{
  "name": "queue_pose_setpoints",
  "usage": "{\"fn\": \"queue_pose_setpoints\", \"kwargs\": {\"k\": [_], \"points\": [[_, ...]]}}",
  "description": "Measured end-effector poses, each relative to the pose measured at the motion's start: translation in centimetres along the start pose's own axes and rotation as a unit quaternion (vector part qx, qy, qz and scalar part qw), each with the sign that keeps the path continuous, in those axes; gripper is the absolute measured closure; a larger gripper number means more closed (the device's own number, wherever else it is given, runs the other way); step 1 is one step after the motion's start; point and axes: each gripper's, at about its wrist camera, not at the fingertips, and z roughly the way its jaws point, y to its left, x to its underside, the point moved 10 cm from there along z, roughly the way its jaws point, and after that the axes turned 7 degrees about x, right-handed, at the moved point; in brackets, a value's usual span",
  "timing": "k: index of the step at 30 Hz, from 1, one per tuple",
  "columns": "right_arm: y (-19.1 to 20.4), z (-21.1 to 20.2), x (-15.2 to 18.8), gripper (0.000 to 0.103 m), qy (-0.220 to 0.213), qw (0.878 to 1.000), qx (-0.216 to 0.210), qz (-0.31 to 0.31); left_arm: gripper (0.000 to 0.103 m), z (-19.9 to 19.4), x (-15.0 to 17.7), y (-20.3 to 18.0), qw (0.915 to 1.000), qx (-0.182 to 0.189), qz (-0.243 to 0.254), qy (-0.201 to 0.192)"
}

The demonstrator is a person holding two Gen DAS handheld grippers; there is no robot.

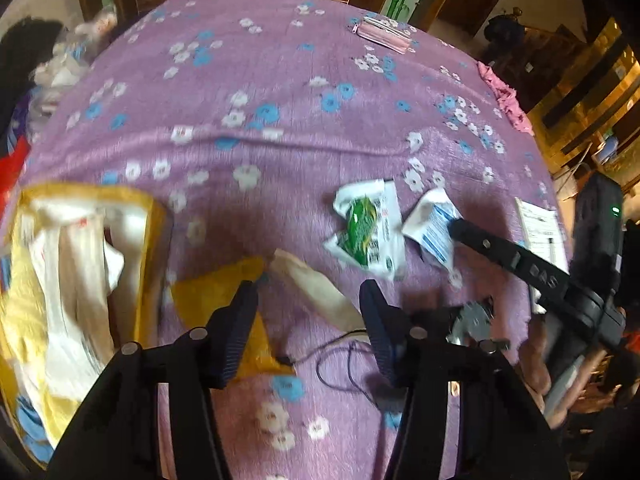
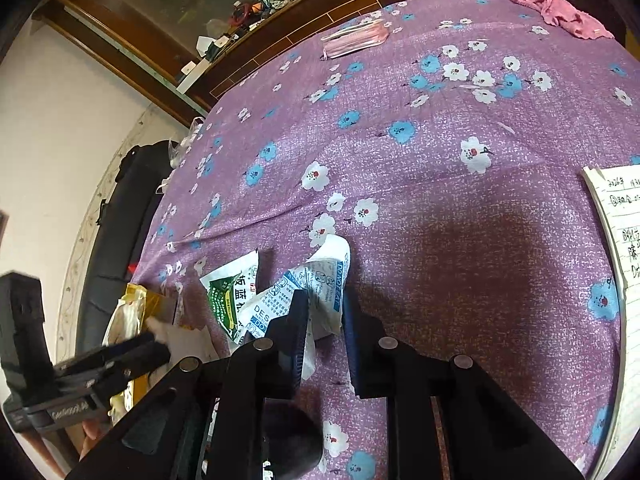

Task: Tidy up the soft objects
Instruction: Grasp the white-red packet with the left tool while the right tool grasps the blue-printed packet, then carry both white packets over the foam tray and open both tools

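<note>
Right wrist view first: the right gripper [image 2: 325, 312] has its fingers [image 2: 294, 330] apart, with the white-and-blue desiccant sachet [image 2: 320, 280] sitting right at the tips, its lower edge draped between them. Nothing is clamped yet as far as I can tell. Just left of those fingers lies the green-and-white medicine sachet [image 2: 234, 296], touching or nearly touching the desiccant one.

My worry: those two packets are so close that closing now could catch a corner of the green one too, or pinch only a thin floppy edge so the sachet slips out on the lift. The bedsheet [image 2: 440, 160] under them is loose, so a low grab could bunch fabric into the grip as well.

Left wrist view: the left gripper [image 1: 308, 296] also has its fingers [image 1: 240, 320] spread and empty, hovering over a beige soft piece [image 1: 316, 288] that lies between them and a yellow packet [image 1: 216, 304] at the left finger. A thin dark cable [image 1: 344, 360] loops just below the right finger and could snag.

Further left of those fingers sits the yellow bag [image 1: 148, 216], mouth open, with white plastic-looking stuff [image 1: 72, 264] inside; the blur keeps me from saying exactly what. Far ahead are pink face masks [image 1: 384, 34], a pink cloth [image 1: 508, 100] and, to the right, a notebook [image 2: 616, 240].
</note>
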Motion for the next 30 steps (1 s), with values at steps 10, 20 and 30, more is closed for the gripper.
{"fn": "queue_pose_setpoints", "kwargs": {"k": [10, 20, 30], "points": [[0.7, -0.2, 0.1, 0.095, -0.002, 1.000, -0.014, -0.016, 0.095, 0.8, 0.1, -0.3, 0.9981, 0.048, -0.027, -0.028], [0.7, -3.7, -1.2, 0.097, -0.067, 0.996, -0.066, 0.000, 0.098, -3.1, -1.3, -1.5, 0.9895, 0.097, -0.031, -0.103], [0.1, -5.7, -1.1, 0.097, -0.112, 0.991, -0.066, 0.010, 0.098, -8.6, -2.2, 0.5, 0.9766, 0.100, -0.040, -0.186]]}}
